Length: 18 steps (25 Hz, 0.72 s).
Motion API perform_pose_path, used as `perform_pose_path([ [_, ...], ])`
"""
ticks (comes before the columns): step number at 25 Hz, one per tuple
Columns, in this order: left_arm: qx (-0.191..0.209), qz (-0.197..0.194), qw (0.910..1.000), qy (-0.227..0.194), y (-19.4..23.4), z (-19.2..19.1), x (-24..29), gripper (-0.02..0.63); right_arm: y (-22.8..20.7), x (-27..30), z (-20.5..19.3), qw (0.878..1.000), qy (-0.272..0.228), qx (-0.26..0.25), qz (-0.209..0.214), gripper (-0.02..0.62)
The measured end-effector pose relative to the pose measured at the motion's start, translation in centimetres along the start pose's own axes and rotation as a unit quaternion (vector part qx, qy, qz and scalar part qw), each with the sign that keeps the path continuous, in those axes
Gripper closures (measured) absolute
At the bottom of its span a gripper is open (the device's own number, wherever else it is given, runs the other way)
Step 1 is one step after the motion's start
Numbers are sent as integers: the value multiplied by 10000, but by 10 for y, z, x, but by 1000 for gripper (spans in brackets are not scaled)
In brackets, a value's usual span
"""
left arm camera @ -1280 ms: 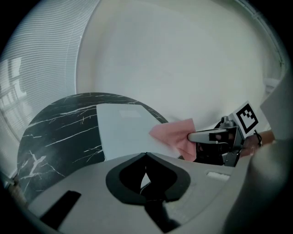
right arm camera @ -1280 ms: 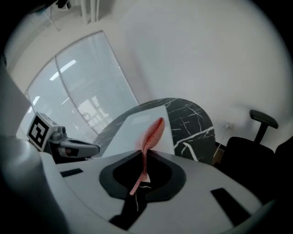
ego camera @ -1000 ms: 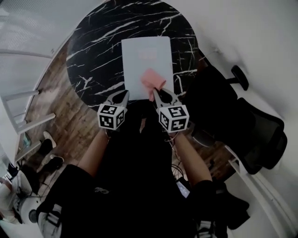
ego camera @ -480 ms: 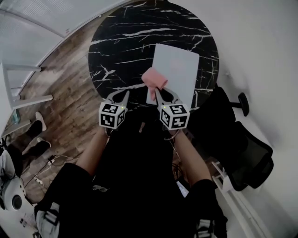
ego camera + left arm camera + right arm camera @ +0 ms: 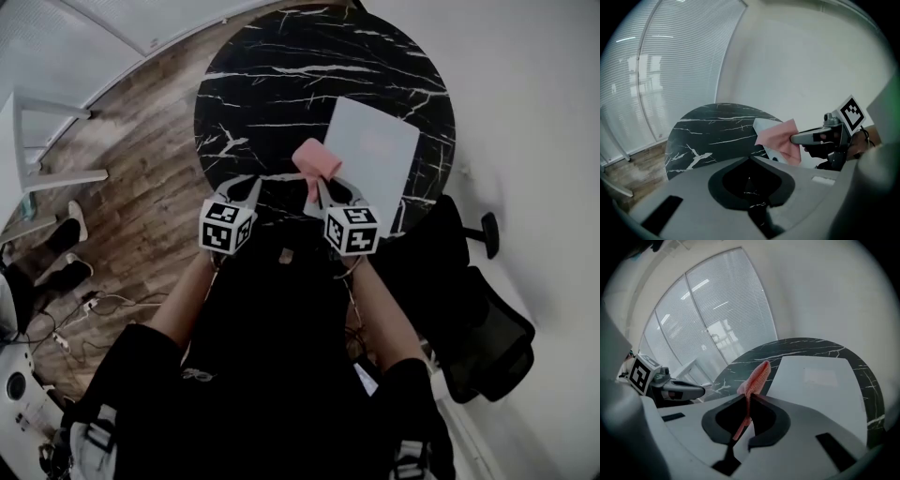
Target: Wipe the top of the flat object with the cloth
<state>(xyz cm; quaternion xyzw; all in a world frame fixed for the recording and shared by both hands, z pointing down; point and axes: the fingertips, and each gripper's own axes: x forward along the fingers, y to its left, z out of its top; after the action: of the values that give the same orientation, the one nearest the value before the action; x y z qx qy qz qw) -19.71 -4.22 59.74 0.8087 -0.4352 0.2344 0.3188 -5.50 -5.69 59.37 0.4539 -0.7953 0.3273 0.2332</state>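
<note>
Right gripper (image 5: 317, 184) clamps pink cloth (image 5: 316, 159) at white flat board's (image 5: 377, 155) 8 o'clock edge, over black marble table (image 5: 272, 84). Left gripper (image 5: 249, 187), at its 9 o'clock: jaws together, empty.

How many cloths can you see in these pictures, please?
1: a pink cloth, clamped in the right gripper's tongs, at the flat white sheet's left edge. No other shows.

2 claws (left claw (image 5: 251, 185), right claw (image 5: 317, 187)), 1 pink cloth (image 5: 316, 159), 1 white flat object (image 5: 375, 159), 1 marble table (image 5: 281, 84), 1 chair (image 5: 487, 347)
</note>
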Motion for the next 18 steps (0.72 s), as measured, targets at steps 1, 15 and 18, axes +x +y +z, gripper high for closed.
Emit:
perform_pose_path([
  [1, -37, 34, 10000, 6, -1, 0, 2, 607, -3, 2, -3, 9999, 80, -57, 17, 588],
  [15, -373, 288, 9986, 243, -45, 1, 36, 606, -55, 15, -33, 9959, 771, -320, 339, 588],
  [18, -290, 238, 9988, 318, -53, 2, 42, 607, -58, 15, -35, 9958, 794, -271, 378, 588],
])
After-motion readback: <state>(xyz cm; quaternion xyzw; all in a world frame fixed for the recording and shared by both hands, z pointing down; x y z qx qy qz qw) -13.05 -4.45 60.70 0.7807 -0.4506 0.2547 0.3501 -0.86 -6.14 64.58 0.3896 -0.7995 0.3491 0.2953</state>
